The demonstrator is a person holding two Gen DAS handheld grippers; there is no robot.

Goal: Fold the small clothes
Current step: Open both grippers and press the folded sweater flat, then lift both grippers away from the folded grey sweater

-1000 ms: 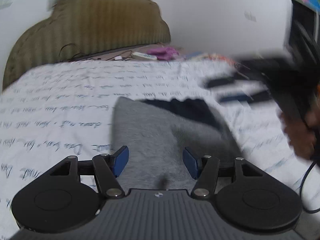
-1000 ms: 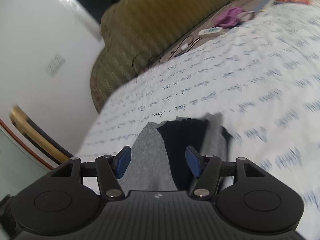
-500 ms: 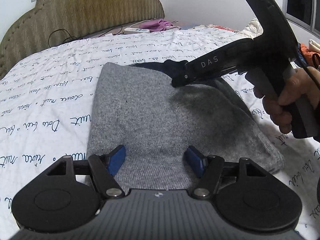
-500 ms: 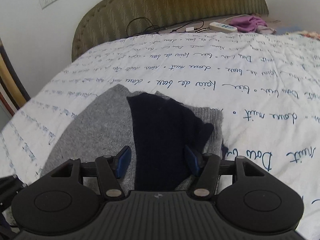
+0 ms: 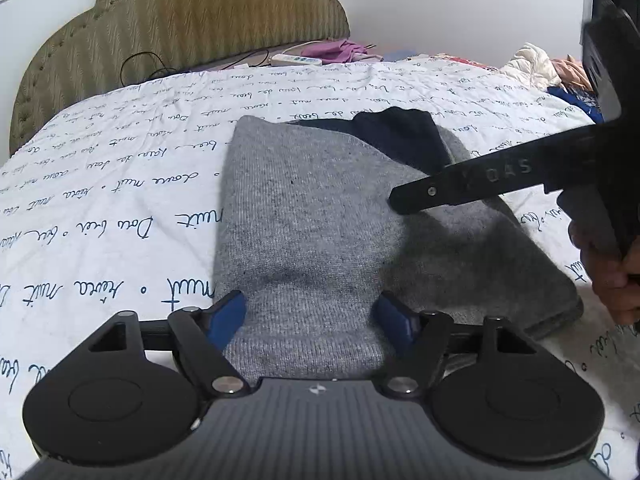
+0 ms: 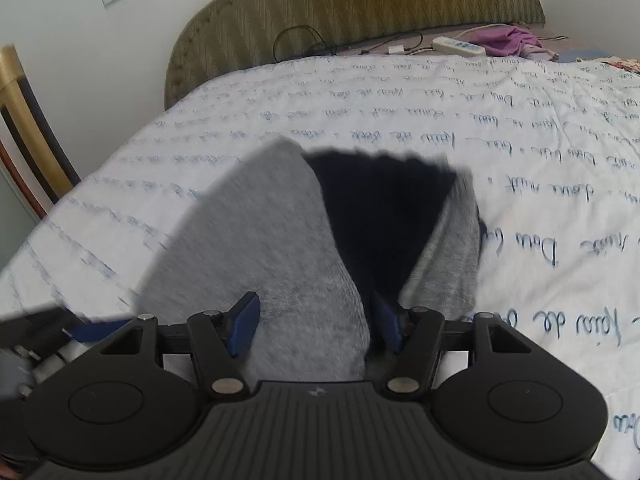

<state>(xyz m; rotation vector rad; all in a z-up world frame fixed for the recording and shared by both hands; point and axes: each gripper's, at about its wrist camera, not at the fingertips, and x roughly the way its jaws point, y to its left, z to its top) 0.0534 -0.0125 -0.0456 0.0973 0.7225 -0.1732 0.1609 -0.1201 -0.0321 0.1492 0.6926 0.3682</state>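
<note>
A small grey knit garment (image 5: 320,232) with a dark navy part (image 5: 400,140) at its far end lies folded on the white bedspread (image 5: 120,184) printed with script. My left gripper (image 5: 312,316) is open, its blue pads either side of the garment's near edge, holding nothing. My right gripper (image 6: 314,322) is open over the near end of the same garment (image 6: 260,248), by the seam with the navy part (image 6: 384,216). The right gripper's black body (image 5: 480,184) reaches in from the right in the left wrist view.
An olive padded headboard (image 5: 180,24) stands behind the bed. A white power strip (image 5: 296,59), cables and a purple cloth (image 5: 340,49) lie at the bed's head. More clothes (image 5: 532,66) are piled at the far right. A wooden chair frame (image 6: 24,128) stands at the left.
The right gripper has swung leftward and lower over the garment, from the navy part toward the grey side. The left gripper has drawn back slightly. Both stay open.
</note>
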